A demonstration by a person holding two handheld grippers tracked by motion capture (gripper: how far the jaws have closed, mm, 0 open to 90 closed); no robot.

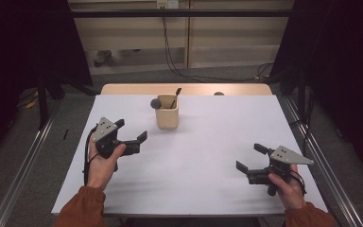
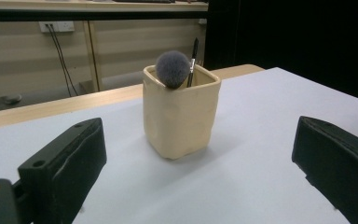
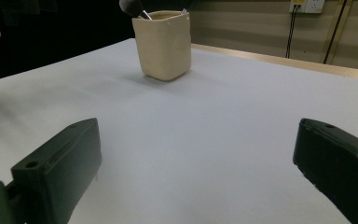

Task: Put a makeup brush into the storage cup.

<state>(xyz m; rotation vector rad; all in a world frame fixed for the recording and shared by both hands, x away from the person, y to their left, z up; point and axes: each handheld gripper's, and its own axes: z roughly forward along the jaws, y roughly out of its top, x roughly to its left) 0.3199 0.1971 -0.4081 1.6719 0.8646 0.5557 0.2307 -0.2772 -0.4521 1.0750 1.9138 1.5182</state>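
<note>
Standing upright toward the far middle of the bench point(image 1: 208, 156), the cream cup point(image 1: 167, 116) with its brushes point(image 1: 156, 102) lies ahead of the nearer left tongs point(image 1: 131, 133). Both left and right tongs point(image 1: 248, 158) gape wide, holding nothing.

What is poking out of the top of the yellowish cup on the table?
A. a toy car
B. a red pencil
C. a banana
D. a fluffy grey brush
D, because a fluffy grey brush with a round head leans on the rim of the cup, beside a thin dark-handled brush that also stands in it.
</note>
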